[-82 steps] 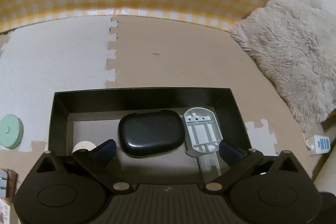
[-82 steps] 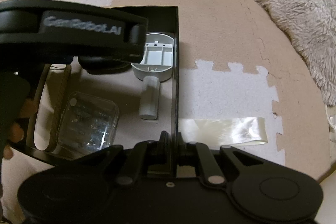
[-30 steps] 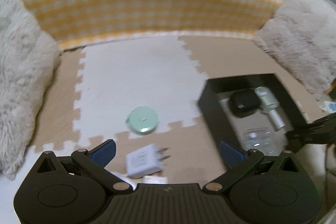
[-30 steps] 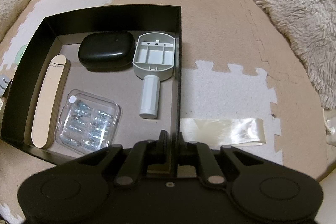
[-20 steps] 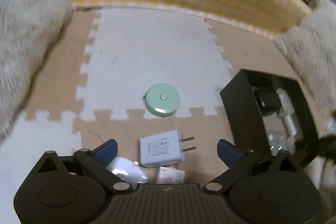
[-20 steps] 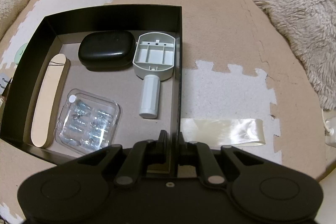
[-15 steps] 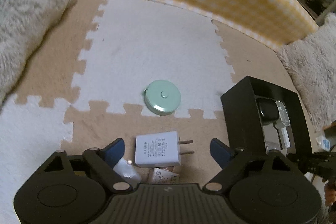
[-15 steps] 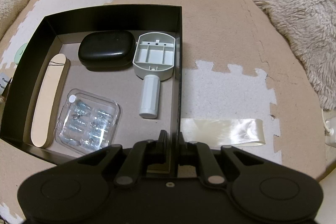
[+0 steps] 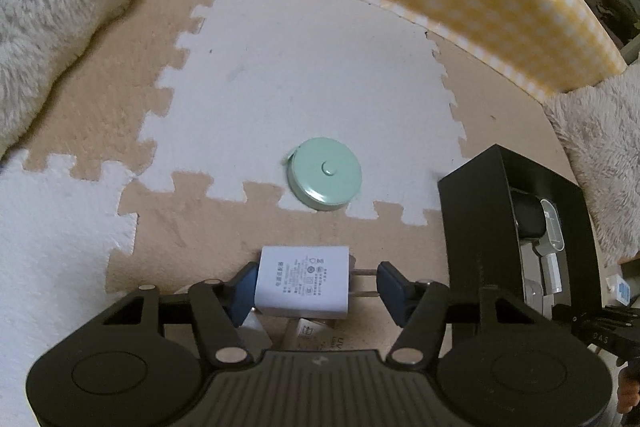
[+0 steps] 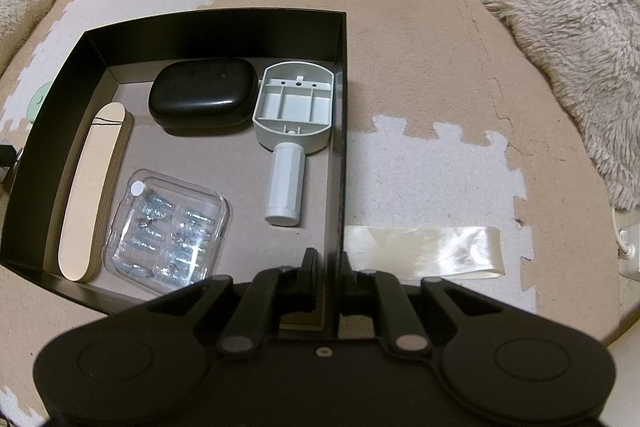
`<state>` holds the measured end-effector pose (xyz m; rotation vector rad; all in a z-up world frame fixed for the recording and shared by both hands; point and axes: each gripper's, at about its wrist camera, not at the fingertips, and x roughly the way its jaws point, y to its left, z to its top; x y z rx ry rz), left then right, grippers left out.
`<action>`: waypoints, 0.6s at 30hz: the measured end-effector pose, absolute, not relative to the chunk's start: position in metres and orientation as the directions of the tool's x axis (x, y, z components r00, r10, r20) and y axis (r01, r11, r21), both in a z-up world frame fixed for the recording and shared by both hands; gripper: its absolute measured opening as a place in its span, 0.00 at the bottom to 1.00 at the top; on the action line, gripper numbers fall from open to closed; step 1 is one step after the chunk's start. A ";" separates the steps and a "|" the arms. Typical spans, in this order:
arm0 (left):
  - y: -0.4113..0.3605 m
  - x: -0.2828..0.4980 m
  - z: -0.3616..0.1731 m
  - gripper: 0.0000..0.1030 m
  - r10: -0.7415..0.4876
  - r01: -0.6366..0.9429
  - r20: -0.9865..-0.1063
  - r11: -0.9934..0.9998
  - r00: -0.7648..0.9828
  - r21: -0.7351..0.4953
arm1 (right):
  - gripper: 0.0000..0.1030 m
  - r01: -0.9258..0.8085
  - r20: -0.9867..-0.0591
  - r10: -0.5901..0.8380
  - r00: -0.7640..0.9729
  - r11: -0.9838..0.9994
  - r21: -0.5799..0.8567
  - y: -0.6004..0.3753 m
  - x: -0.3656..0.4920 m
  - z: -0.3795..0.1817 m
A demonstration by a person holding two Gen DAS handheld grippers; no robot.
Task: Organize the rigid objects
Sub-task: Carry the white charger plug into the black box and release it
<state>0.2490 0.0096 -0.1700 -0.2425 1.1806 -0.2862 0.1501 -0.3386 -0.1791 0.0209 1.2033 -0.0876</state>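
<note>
Left gripper low over foam mat, jaws closing — white charger between blue pads, lying flat on tan tile, prongs toward right pad. Left pad looks against charger body; right pad at prong tips, contact unclear. Green tape measure ahead, apart. Right gripper clamped narrow on right wall of black box. Inside box: black case, grey handled part, clear blister pack, wooden sticks.

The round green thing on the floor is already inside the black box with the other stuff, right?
No. The left wrist view shows the green tape measure lying on the foam mat outside the black box, not inside it with the other stuff.
</note>
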 end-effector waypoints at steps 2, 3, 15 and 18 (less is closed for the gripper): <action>0.009 0.248 -0.167 0.62 -0.340 0.090 -0.866 0.939 0.367 -0.331 | 0.11 0.079 -0.933 -0.057 0.356 0.996 -0.030 -0.339 0.150 -0.179; 0.009 0.247 -0.164 0.62 -0.340 0.091 -0.863 0.939 0.375 -0.331 | 0.11 0.079 -0.933 -0.057 0.356 0.996 -0.031 -0.339 0.150 -0.179; -0.039 0.222 -0.116 0.62 -0.499 0.241 -0.751 0.867 0.432 -0.437 | 0.11 0.080 -0.933 -0.056 0.357 0.996 -0.029 -0.339 0.150 -0.179; -0.062 0.215 -0.112 0.62 -0.542 0.274 -0.733 0.840 0.411 -0.468 | 0.11 0.078 -0.932 -0.056 0.357 0.996 -0.030 -0.339 0.150 -0.179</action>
